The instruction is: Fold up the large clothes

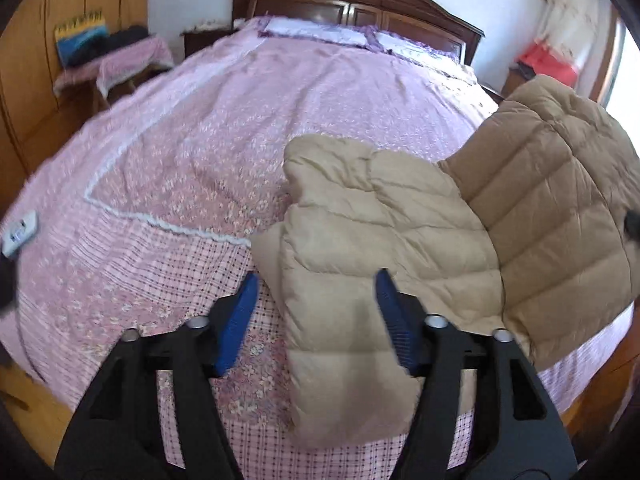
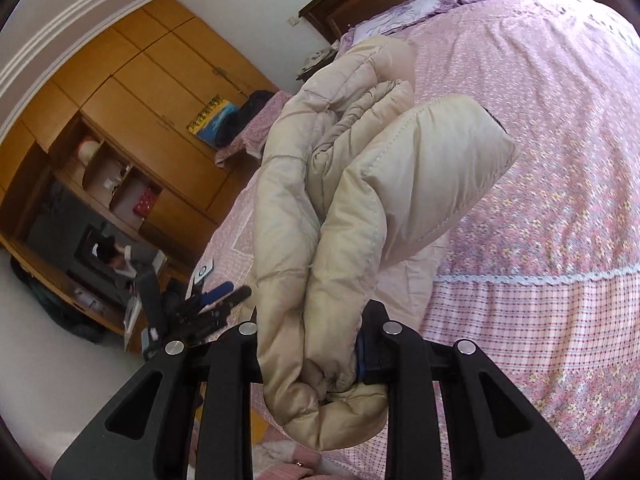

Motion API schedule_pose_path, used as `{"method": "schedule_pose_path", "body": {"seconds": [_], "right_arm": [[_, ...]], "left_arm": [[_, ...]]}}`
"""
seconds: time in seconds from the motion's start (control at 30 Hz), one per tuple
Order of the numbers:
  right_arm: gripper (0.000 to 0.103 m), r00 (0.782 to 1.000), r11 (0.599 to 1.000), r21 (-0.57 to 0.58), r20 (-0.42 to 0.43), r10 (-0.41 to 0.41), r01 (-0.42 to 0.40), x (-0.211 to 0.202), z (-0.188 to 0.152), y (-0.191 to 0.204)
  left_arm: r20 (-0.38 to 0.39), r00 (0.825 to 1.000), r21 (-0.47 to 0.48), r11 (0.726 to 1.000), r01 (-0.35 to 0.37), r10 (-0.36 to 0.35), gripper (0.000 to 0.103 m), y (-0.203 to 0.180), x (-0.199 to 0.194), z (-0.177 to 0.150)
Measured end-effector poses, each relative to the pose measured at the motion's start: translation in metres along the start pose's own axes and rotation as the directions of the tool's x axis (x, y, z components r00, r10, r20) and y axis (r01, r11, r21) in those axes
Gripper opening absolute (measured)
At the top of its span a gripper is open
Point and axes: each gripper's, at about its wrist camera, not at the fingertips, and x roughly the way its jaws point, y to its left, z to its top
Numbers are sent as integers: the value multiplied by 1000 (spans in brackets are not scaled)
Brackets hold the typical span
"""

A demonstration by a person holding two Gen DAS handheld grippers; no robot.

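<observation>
A beige quilted puffer jacket (image 1: 400, 232) lies at the near right corner of a bed with a pink floral cover (image 1: 192, 152). Its right part is lifted and hangs folded. My left gripper (image 1: 316, 292) is open above the jacket's near edge, its blue fingers (image 1: 240, 320) either side of the fabric without touching. In the right wrist view my right gripper (image 2: 320, 360) is shut on a bunched fold of the jacket (image 2: 340, 208) and holds it up above the bed (image 2: 540, 160). The left gripper (image 2: 212, 304) shows small at the left there.
A dark wooden headboard (image 1: 352, 0) and pillows (image 1: 320, 32) stand at the far end. A white remote (image 1: 20, 232) lies on the bed's left edge. A covered stool with dark clothes (image 1: 108, 56) and wooden wardrobes (image 2: 132, 92) stand to the left.
</observation>
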Motion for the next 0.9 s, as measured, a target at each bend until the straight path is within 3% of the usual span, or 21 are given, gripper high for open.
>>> {"method": "schedule_pose_path", "body": {"seconds": [0.07,0.17,0.37,0.63,0.9], "right_arm": [[25,1000,1000,-23,-16,-1,0,7,2,10],[25,999,999,-49,-42,5,-7,23,5,22],[26,993,995,-94,-116,27,-38,66,6,51],[34,976,993,-110,-218,14,-39,129,-1,74],[50,955,991,-127,-296,5,-45,176,-16,81]], "left_arm": [[-25,999,-40,999,30,-31,31,9,13,1],[-70,996,-60,997,54,-58,23,13,32,2],[-93,993,-11,998,66,-67,22,8,40,1],[-79,993,-26,996,89,-91,22,17,30,3],[-35,998,-60,996,59,-61,22,38,2,-4]]}}
